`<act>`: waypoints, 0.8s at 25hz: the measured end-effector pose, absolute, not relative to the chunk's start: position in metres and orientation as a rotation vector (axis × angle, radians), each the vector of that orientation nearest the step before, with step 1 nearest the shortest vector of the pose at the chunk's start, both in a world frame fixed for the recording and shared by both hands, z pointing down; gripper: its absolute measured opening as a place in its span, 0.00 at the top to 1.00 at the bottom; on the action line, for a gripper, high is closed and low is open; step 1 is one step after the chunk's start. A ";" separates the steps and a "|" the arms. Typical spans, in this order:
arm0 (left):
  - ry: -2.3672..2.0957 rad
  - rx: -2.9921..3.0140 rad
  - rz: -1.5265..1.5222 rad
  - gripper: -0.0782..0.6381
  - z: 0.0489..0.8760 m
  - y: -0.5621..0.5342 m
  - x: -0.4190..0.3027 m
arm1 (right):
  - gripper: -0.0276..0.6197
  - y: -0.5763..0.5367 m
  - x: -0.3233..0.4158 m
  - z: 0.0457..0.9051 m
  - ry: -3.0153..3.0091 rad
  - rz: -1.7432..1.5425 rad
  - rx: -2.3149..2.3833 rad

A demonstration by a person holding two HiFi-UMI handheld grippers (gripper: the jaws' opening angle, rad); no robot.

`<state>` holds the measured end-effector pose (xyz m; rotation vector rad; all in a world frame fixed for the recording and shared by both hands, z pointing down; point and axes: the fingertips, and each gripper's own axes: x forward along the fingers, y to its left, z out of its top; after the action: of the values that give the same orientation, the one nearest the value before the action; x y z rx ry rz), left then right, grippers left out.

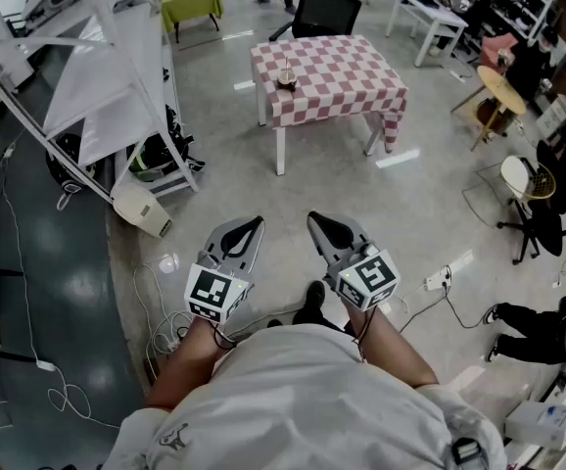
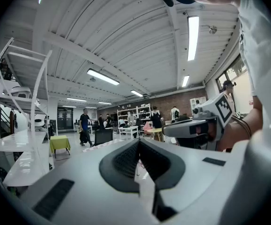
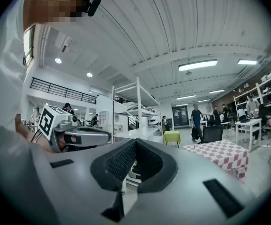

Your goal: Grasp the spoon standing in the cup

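Approach step: grey left gripper and right gripper, jaws closed on nothing, well apart from small dark cup on far red-and-white checked table; next, likely walk nearer and open one.

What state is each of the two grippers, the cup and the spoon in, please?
left gripper: shut, empty, away from the table.
right gripper: shut, empty.
cup: upright on the table, untouched.
spoon: in the cup, not grasped; tilt too small to tell.
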<state>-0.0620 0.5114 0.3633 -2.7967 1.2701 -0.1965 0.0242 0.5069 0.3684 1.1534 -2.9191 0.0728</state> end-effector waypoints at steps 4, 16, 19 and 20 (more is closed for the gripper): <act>1.271 -2.800 -0.187 0.87 0.366 0.505 -0.060 | 0.91 0.500 0.026 0.369 -2.920 0.072 1.153; 1.269 -2.818 -0.193 0.87 0.375 0.461 -0.034 | 0.91 0.462 0.047 0.378 -2.933 0.084 1.115; 1.269 -2.820 -0.194 0.87 0.375 0.439 -0.021 | 0.91 0.442 0.060 0.378 -2.933 0.082 1.117; 1.267 -2.819 -0.192 0.87 0.374 0.431 -0.015 | 0.91 0.434 0.066 0.377 -2.933 0.081 1.117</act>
<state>-0.0151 0.4311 0.3735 -2.8189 1.2667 -0.1920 0.0655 0.4340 0.3769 1.1168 -2.9333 0.0812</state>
